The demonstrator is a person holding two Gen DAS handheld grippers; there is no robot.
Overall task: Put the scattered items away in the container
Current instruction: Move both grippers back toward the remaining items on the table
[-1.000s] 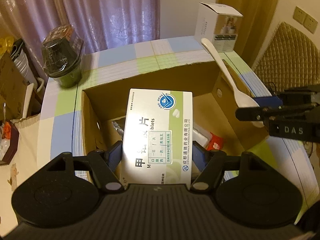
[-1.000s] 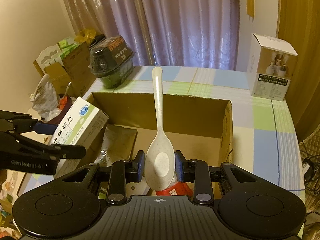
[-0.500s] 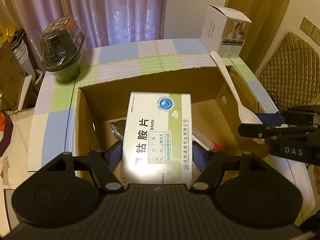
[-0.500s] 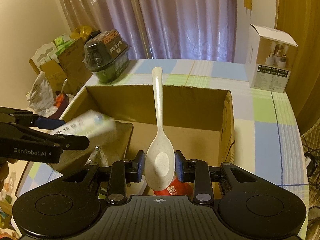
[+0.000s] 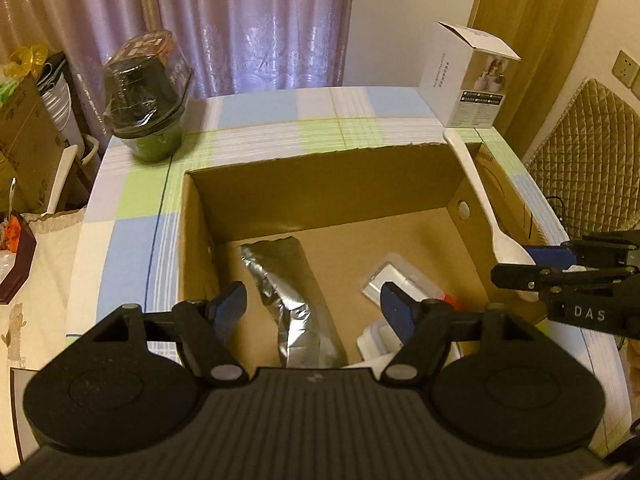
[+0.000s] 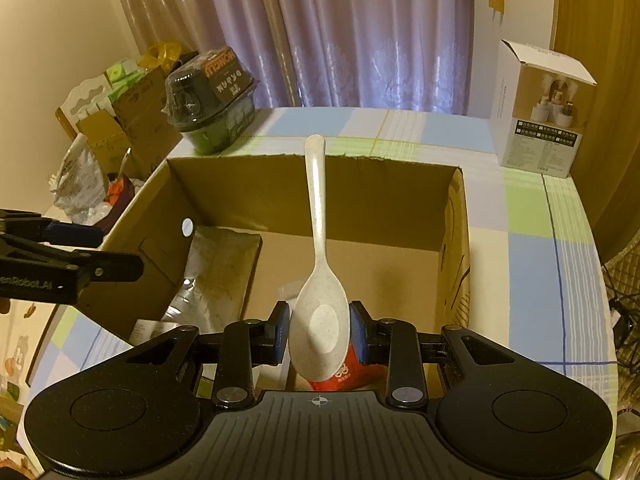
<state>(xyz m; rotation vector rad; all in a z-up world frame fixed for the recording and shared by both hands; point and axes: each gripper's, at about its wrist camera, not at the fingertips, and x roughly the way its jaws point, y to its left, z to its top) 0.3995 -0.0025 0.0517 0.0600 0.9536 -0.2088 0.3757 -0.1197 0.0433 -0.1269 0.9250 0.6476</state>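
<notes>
Left gripper (image 5: 313, 306): fingers have just been opening, nothing between them now. Medicine box held half a second ago is gone from grasp; white corner low in cardboard box (image 5: 320, 168) is probably it, cannot confirm. Foil bag (image 5: 294, 304) and clear plastic case (image 5: 394, 280) lie on box floor.

Right gripper (image 6: 319, 334): fingers clamped on bowl of white spoon (image 6: 318, 264), handle pointing up and away, above box interior, not yet released.

Judgement: one more item in; spoon next. Bowl (image 5: 146, 96) and white carton (image 5: 466, 80) remain on desk (image 5: 256, 112).
</notes>
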